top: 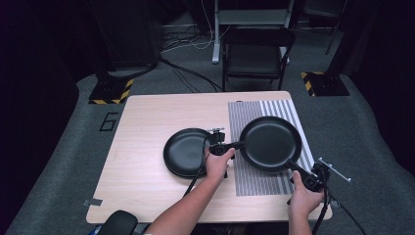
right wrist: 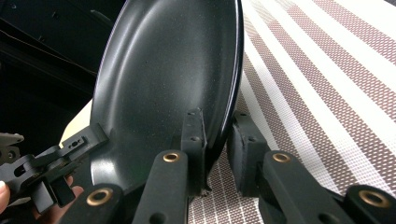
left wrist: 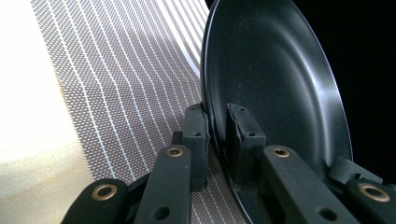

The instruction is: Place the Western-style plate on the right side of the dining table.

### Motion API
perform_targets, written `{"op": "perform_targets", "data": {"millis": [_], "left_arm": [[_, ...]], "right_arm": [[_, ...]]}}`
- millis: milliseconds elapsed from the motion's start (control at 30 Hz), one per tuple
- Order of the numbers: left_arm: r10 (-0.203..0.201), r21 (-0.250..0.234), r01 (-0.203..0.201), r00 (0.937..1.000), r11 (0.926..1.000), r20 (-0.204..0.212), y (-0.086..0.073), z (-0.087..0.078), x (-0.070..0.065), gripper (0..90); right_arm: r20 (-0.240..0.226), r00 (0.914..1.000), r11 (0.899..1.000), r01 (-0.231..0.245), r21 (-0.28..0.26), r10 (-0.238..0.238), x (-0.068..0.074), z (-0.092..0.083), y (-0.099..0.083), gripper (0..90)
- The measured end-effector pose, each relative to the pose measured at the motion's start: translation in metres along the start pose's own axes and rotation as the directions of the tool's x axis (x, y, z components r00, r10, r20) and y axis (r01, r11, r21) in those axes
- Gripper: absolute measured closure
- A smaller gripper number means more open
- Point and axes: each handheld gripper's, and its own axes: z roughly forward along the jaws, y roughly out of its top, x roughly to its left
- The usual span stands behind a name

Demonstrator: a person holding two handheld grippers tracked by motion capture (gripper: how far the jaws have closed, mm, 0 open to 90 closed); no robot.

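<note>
**Both grippers clamp the rim of one empty black plate over the striped mat**

High view: the left gripper (top: 230, 146) and right gripper (top: 297, 171) grip opposite edges of a black plate (top: 270, 143) over the striped mat (top: 266, 183). A second black plate (top: 186, 152), also empty, lies beside it on the wooden table (top: 142, 147).

Left gripper view: jaws pinch the plate's (left wrist: 271, 70) rim; nothing lies in it.

Right gripper view: jaws likewise clamp the rim of the plate (right wrist: 163, 70), its bowl bare.
</note>
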Motion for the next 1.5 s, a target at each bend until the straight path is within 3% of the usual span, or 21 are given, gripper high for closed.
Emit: {"op": "perform_targets", "data": {"millis": [700, 1100, 1333, 1500], "left_arm": [[-0.038, 0.019, 0.039, 0.9985, 0.9991, -0.039, 0.003, 0.024, 0.013, 78.5], [-0.041, 0.050, 0.045, 0.9964, 0.9977, -0.074, 0.002, 0.036, 0.016, 78.5], [-0.038, 0.061, 0.044, 0.9950, 0.9972, -0.092, 0.001, 0.043, 0.018, 78.2], [-0.029, 0.071, 0.037, 0.9934, 0.9968, -0.111, 0.002, 0.047, 0.016, 78.2]], "right_arm": [[0.029, 0.9996, 0.999, 0.008, 0.043, -0.009, -0.010, 0.022, 0.011, 76.9], [0.034, 0.9990, 0.997, -0.032, 0.067, 0.030, -0.024, 0.031, 0.008, 76.5], [0.049, 0.9985, 0.996, -0.028, 0.081, 0.024, -0.029, 0.035, 0.008, 76.5], [0.051, 0.9966, 0.993, -0.069, 0.091, 0.064, -0.036, 0.039, 0.008, 76.3]]}}
